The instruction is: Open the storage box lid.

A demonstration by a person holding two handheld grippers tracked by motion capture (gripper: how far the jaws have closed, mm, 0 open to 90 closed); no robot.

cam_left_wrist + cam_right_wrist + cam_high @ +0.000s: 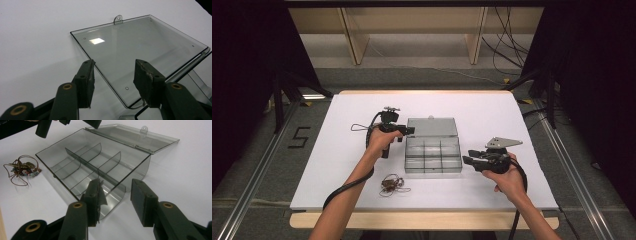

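**Open divider box between two hand-held grippers**

A clear, smoke-tinted plastic compartment box stood open near the middle of the white-covered desk. Its flat transparent lid was folded back on the hinge and lay on the desk on the far side of the box, with a small hanging tab at its outer edge. Inside the box, thin dividers marked off a grid of compartments, and as far as the views showed nothing lay in them.

The left gripper was held at the left end of the lid, pointing across it. In the left gripper view its two black fingers stood apart, released, with the near corner of the lid seen between them; the pads did not press on it.

The right gripper was held just beside the right end of the box, pointing at it. In the right gripper view its fingers also stood apart with nothing clamped; one finger sat in front of the near corner of the box wall, and whether it touched the plastic could not be told.

A small tangle of thin brown wire with little parts on it lay on the desk near the front left corner of the box, apart from it.
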